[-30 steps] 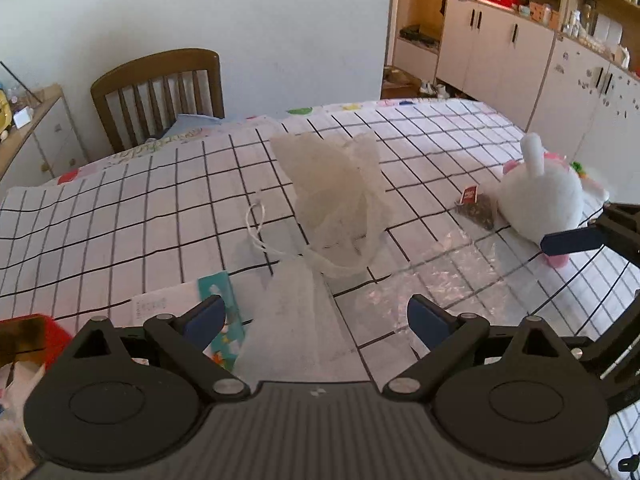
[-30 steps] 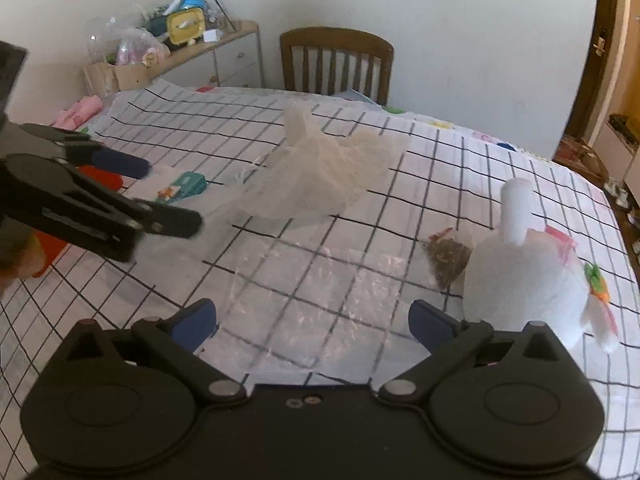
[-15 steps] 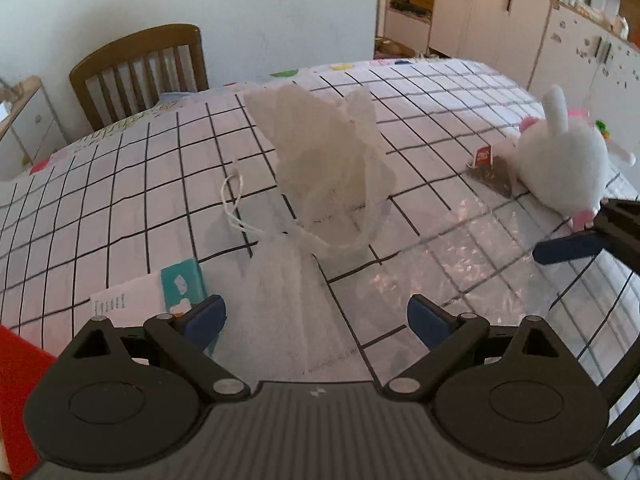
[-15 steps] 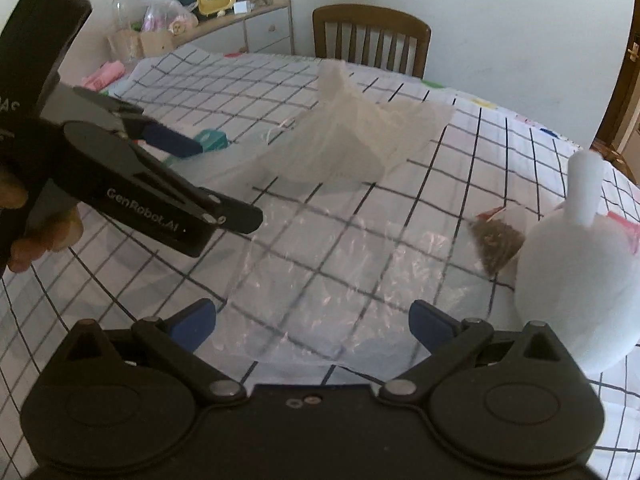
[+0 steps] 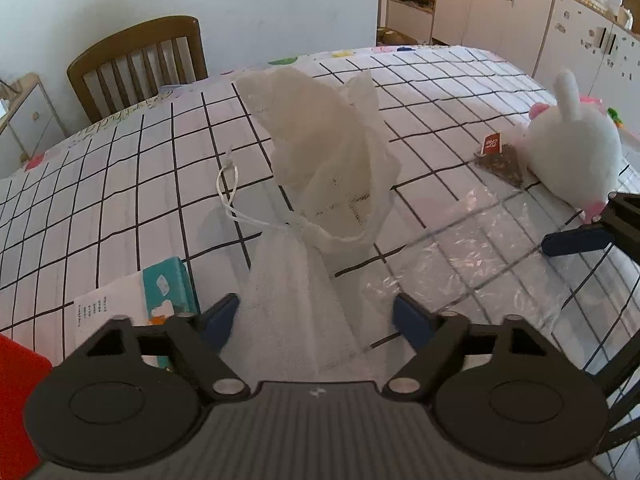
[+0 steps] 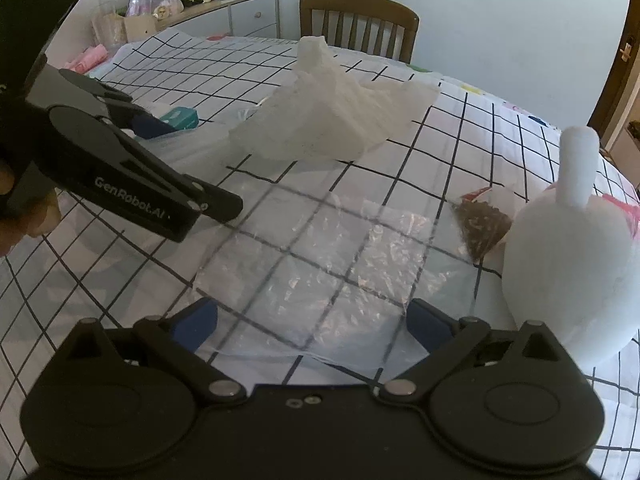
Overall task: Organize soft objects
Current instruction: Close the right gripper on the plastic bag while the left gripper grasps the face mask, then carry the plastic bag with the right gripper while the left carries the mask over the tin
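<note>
Two open tongs straddle mesh bag and plastic sheet.

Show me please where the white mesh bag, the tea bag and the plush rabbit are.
white mesh bag [image 5: 332, 168]: left wrist view, on its crumpled upper body.
tea bag [image 6: 482, 224]: right wrist view, on its dark filled pouch.
plush rabbit [image 6: 568, 268]: right wrist view, on its round white body.

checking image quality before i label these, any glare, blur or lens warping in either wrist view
Left wrist view: sharp; fisheye bends the tablecloth grid; glints on the clear plastic bag.
Right wrist view: stronger glare on that bag; plush rabbit washed out white; dark corners from the lens.
</note>
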Available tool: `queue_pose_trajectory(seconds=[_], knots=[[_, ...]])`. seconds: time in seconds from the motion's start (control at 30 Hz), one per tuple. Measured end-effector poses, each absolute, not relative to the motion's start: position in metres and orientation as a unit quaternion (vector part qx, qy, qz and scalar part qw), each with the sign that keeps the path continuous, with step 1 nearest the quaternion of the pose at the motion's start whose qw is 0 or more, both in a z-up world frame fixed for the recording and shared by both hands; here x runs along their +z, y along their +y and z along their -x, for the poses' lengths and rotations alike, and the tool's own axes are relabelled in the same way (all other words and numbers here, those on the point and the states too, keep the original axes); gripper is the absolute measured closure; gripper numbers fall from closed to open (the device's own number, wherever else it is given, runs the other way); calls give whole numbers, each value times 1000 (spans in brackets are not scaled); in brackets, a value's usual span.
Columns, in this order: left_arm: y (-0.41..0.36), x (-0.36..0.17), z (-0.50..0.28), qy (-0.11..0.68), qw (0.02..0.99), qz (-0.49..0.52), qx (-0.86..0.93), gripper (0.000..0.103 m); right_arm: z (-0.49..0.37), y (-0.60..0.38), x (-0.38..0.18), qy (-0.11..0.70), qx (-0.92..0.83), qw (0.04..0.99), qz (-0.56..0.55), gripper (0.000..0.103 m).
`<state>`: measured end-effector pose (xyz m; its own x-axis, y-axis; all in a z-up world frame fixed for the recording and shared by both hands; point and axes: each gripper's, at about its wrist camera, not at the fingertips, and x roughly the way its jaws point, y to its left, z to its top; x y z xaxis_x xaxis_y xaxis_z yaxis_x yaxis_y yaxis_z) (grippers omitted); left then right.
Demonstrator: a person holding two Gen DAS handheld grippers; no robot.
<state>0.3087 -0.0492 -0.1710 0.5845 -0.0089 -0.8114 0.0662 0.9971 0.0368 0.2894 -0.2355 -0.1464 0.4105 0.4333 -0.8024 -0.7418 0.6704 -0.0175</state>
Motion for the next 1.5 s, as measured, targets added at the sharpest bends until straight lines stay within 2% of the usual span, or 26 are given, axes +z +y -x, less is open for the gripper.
queue_pose_trajectory(seconds=[0.03, 0.13, 0.17, 0.23, 0.27, 0.3, 0.33, 0.4, 0.47, 1.13, 1.5], knots=[[-49, -170, -309, 454, 890, -30, -21, 36, -289, -237, -145, 406, 359, 819, 189, 9], [-51, -168, -308, 454, 891, -26, -17, 53, -289, -240, -142, 401, 355, 825, 183, 28], [-51, -167, -308, 453, 891, -27, -16, 60, -290, -241, -141, 400, 354, 825, 182, 31], [-52, -166, -306, 453, 891, -30, -14, 67, -290, -245, -140, 396, 352, 829, 181, 43], [-53, -166, -306, 453, 891, -30, -12, 70, -291, -246, -139, 394, 351, 830, 180, 55], [-53, -165, -305, 453, 891, -29, -10, 70, -290, -246, -138, 392, 351, 831, 181, 71], [-53, -164, -304, 452, 892, -27, -9, 72, -290, -246, -137, 389, 348, 832, 184, 79], [-52, -162, -302, 450, 893, -22, -10, 76, -289, -243, -136, 389, 344, 833, 191, 94], [-53, -159, -300, 447, 894, -20, -10, 77, -288, -244, -135, 389, 347, 832, 192, 98], [-39, -101, -239, 417, 908, 29, 5, 79, -251, -256, -63, 345, 373, 853, 121, 101], [1, -57, -191, 386, 920, 67, 24, 79, -222, -225, -22, 321, 404, 850, 105, 101]])
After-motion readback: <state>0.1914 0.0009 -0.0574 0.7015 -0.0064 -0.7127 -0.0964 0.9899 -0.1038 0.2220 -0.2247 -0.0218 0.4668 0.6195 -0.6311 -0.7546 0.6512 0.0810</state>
